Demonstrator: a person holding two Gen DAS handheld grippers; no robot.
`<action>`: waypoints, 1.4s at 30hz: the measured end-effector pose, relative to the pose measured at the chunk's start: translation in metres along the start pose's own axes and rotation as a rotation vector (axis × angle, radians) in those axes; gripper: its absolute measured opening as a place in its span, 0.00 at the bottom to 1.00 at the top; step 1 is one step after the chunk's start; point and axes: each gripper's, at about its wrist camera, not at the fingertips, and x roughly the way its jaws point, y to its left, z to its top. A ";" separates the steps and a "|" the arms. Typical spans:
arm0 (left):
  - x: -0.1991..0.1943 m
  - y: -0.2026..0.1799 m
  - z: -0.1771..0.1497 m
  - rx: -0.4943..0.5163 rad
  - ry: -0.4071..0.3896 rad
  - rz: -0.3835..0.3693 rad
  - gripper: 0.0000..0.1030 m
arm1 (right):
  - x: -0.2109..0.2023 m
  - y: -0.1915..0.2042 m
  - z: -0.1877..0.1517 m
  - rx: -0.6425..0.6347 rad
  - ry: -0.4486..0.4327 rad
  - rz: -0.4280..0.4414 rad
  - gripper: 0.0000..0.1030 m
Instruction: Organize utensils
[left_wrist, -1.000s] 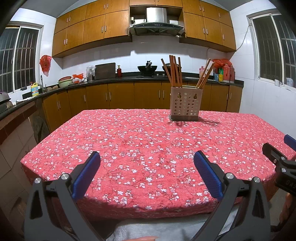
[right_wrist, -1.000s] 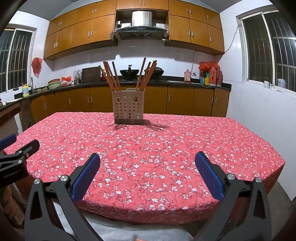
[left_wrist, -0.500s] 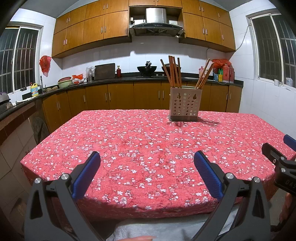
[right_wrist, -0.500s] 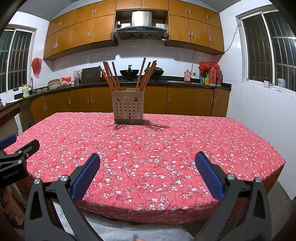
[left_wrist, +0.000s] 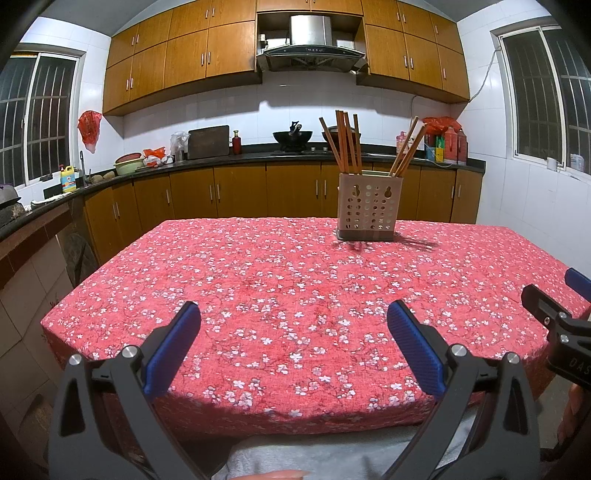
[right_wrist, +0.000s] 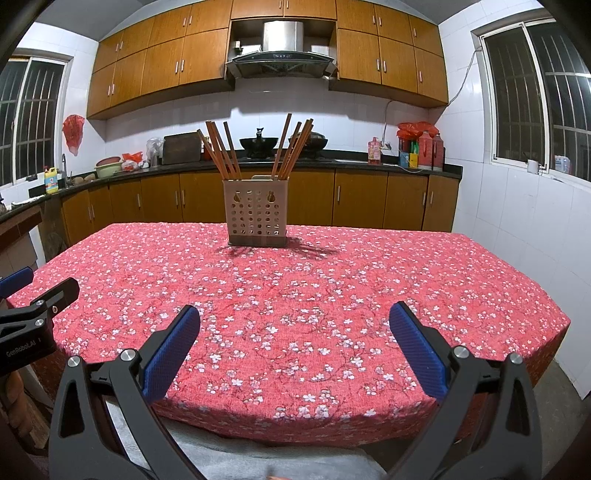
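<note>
Red cloth with small white blossoms covers the whole table (left_wrist: 295, 280), and its near edge runs just beyond both grippers, drooping over the rim in front of a pale grey towel-like fabric (left_wrist: 332, 454) at the bottom of each view. The left gripper (left_wrist: 293, 325) hangs at that near edge with its jaws spread wide and nothing between the blue pads (left_wrist: 173, 347); the right gripper (right_wrist: 294, 326) sits level with it, likewise wide open and empty. In the left wrist view the right gripper's black frame pokes in at the right border, so the two tools are side by side but apart. The perforated beige utensil holder (right_wrist: 257, 216) stands upright towards the far side of the table, well apart from both grippers, with wooden chopsticks (right_wrist: 221, 151) fanned out in two bunches, one leaning left and one leaning right. Between the grippers and the holder the cloth lies bare across its full width. The table's corners look cut off at an angle at left and right; beyond the right edge is a white tiled wall (right_wrist: 517, 221), and beyond the far edge a run of wooden cabinets (right_wrist: 351, 199) under a dark counter.
</note>
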 end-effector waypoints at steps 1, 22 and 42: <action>0.000 0.000 0.000 0.000 0.000 0.000 0.96 | 0.000 0.000 0.000 0.000 0.000 0.000 0.98; -0.001 -0.001 -0.001 0.001 0.002 0.001 0.96 | 0.000 0.000 0.001 0.000 0.002 0.000 0.98; -0.001 -0.001 -0.001 -0.001 0.004 0.000 0.96 | 0.000 0.000 -0.003 0.000 0.007 0.002 0.98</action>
